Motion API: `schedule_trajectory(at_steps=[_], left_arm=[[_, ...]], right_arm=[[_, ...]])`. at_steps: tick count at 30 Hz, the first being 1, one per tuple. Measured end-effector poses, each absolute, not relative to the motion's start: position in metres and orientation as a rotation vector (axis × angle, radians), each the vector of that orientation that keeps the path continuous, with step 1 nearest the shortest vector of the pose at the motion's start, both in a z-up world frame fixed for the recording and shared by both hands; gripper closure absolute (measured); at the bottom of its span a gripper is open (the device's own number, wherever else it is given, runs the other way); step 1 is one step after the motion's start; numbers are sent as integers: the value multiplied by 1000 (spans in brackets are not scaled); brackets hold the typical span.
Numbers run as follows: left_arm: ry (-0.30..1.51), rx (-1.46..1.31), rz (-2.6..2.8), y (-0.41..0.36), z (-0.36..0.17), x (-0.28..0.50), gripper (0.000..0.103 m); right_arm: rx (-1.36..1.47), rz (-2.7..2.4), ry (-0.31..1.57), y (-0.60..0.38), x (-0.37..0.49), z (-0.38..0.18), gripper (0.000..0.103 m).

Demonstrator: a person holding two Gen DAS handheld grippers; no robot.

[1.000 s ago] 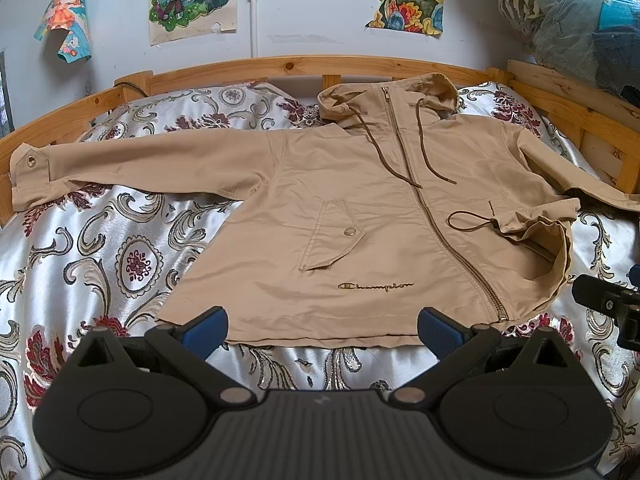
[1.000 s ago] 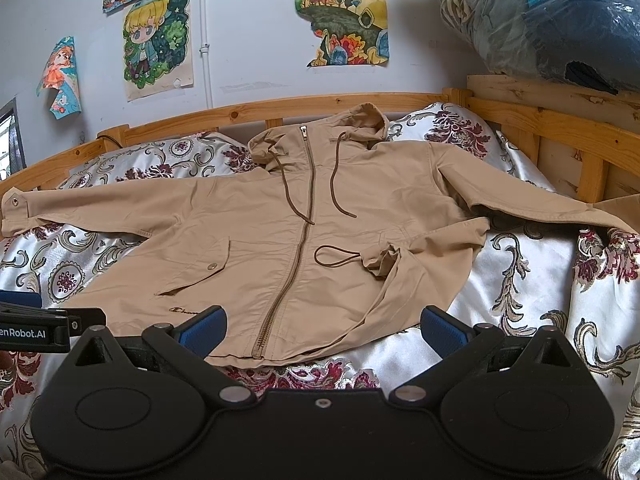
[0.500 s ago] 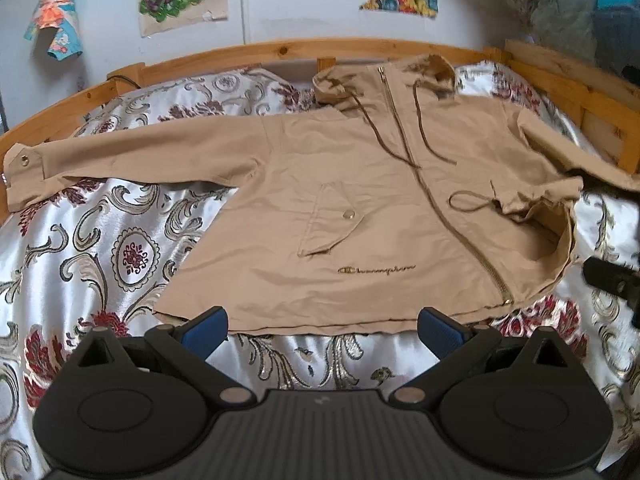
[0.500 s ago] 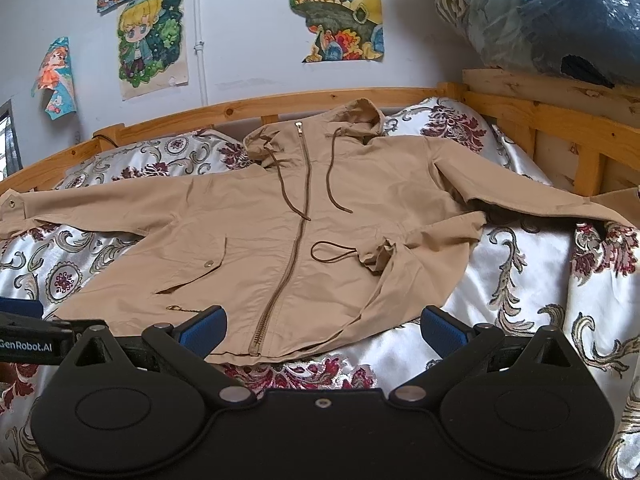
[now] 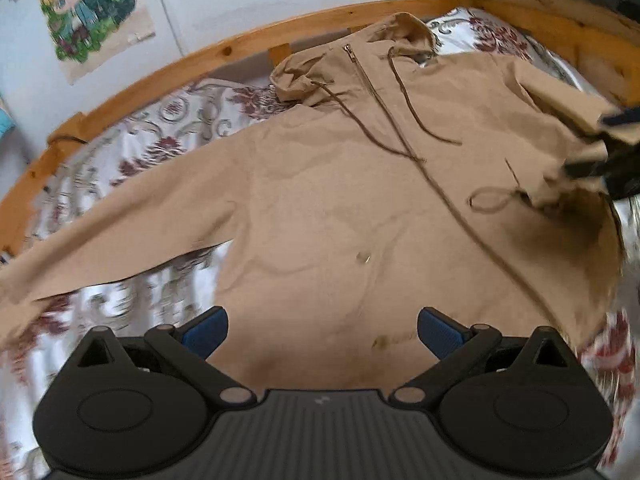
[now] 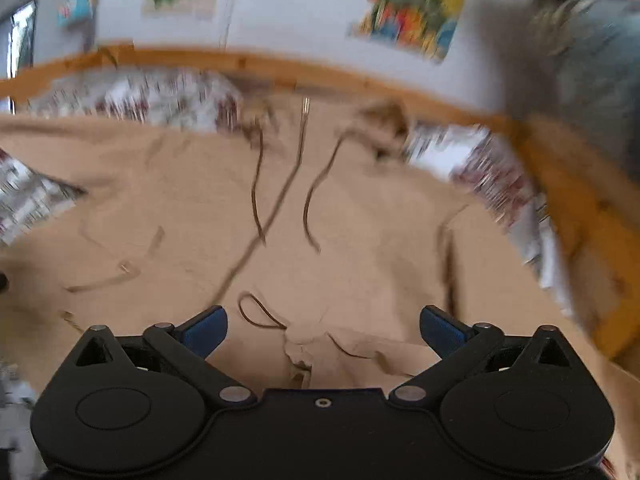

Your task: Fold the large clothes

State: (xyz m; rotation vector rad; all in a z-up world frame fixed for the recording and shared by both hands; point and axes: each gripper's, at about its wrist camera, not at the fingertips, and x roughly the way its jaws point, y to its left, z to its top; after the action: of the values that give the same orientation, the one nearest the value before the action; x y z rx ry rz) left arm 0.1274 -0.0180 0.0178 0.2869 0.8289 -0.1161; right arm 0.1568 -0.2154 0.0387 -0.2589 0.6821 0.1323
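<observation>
Left wrist view first: the left tool (image 5: pixel 322 332) is seen released, its blue pads wide apart with nothing between them, poised over the lower front of the tan jacket (image 5: pixel 340 208); the jacket is spread face up on the bed, zipped, hood (image 5: pixel 356 56) toward the wooden headboard (image 5: pixel 192 64), one sleeve (image 5: pixel 120 236) stretched out flat to the left; at the right edge the other tool (image 5: pixel 612 152) is glimpsed above the bunched side of the garment; the patterned satin bedspread (image 5: pixel 132 148) is visible under the sleeve, and a cartoon poster (image 5: pixel 88 12) is taped to the pale wall.

Right wrist view, heavily blurred: the right tool (image 6: pixel 323 330) is likewise released and empty, held just above a rumpled fold near a looped waist cord (image 6: pixel 260 314); two hood drawstrings (image 6: pixel 316 200) and the zip line (image 6: pixel 276 208) are traced across the chest; a wooden side rail (image 6: pixel 576 208) and a colourful poster (image 6: pixel 412 8) are made out beyond.

For the step in hand, judged to be smoothing before the first fold, the bunched fabric is best pinched at its outer edge and drawn flat; the loose cords are best kept clear of the pads; slip on the satin is to be expected, so the pull should be kept low and slow.
</observation>
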Motion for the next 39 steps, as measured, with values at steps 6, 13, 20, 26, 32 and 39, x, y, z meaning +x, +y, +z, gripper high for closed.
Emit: schedule_trajectory(at_steps=[6,13,20,26,32,39], left_arm=[[877,189,-141,-11,-18,167,1],[876,190,-127,-11,-30,184,1],[873,116,-102,-24,-25,184,1],[856,139,-137,-43,-25,176,1],[853,131,-177,-52,-28,174,1],[834,165,-201,-52,-30,171,1]], right_arm=[[-353,134,881,-192,210,-25,28],[-222,21,804,-220,166,-21,73],[125,-215,709,-272,61,23,88],[364,-341,713,-309,-6,41,79],[355,-370,562,-346,-37,90,29],[-261,-635,506,-380,11,94,38]])
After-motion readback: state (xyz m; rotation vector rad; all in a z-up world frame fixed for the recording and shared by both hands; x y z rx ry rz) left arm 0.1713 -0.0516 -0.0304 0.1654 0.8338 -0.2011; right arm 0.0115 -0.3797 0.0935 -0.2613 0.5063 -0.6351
